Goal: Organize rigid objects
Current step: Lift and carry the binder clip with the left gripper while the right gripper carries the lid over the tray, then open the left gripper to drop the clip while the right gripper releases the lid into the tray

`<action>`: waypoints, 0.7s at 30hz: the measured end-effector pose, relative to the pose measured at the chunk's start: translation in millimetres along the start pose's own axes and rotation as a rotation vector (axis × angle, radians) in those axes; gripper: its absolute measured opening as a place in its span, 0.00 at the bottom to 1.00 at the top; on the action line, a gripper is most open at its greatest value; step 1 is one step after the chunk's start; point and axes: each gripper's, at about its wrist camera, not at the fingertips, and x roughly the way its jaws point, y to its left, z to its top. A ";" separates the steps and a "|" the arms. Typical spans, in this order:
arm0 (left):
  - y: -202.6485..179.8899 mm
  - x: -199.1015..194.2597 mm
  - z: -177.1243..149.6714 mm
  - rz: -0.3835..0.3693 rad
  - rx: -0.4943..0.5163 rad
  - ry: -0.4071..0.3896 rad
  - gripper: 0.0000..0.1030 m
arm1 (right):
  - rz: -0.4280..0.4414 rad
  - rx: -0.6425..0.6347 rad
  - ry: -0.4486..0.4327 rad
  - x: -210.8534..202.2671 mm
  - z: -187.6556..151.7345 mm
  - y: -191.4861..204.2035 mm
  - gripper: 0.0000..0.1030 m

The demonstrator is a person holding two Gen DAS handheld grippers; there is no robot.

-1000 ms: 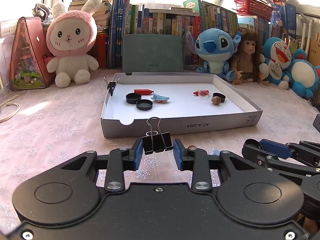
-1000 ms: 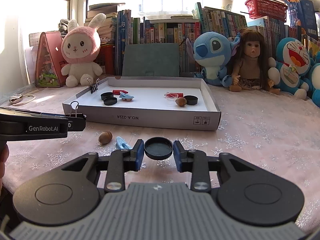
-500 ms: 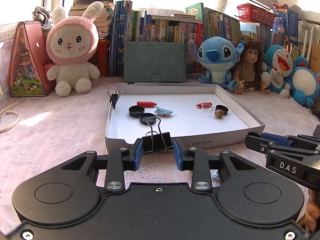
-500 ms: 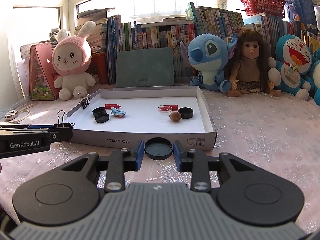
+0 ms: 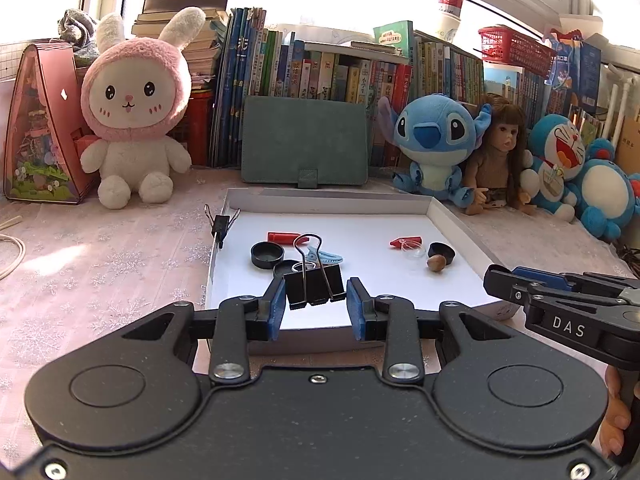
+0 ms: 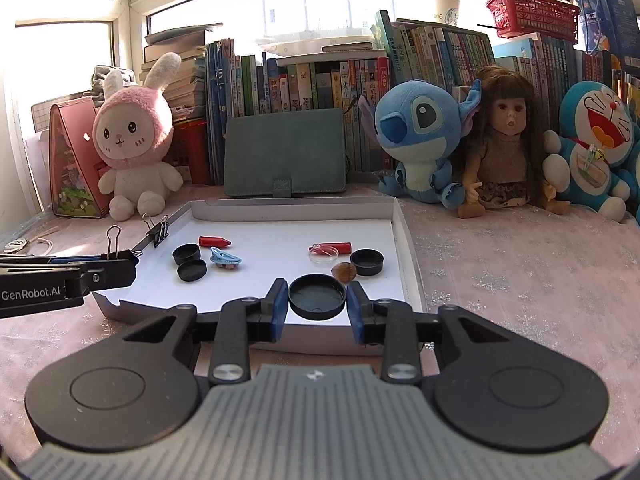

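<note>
My left gripper [image 5: 316, 308] is shut on a black binder clip [image 5: 314, 286] and holds it above the near edge of the white tray [image 5: 460, 226]. My right gripper [image 6: 317, 306] is shut on a black round cap [image 6: 317, 296] above the tray's near right part [image 6: 408, 256]. In the tray lie black caps [image 6: 191, 263], red crayons [image 6: 214, 242], a blue hair clip [image 6: 226, 259], a clear ring [image 6: 324, 251] and a brown nut [image 6: 345, 272]. Another binder clip [image 6: 158, 232] grips the tray's left wall.
Plush toys, a doll [image 6: 500, 148], a green case [image 6: 285, 152] and rows of books stand behind the tray. A pink house model [image 5: 38, 128] is at the far left. A pale cable [image 5: 12, 252] lies on the pink cloth.
Both grippers have risen and moved forward from the cloth to over the tray's near edge, each still holding its object. The nut and blue clip on the cloth are out of view.
</note>
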 end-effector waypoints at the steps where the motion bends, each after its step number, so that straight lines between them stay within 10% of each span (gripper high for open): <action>1: 1.3 2.2 1.7 -0.003 -0.005 0.006 0.30 | 0.001 0.002 0.001 1.3 1.7 -0.7 0.36; 21: 20.0 98.1 89.5 -0.068 -0.034 0.177 0.30 | -0.006 -0.004 0.120 82.0 75.3 -27.5 0.36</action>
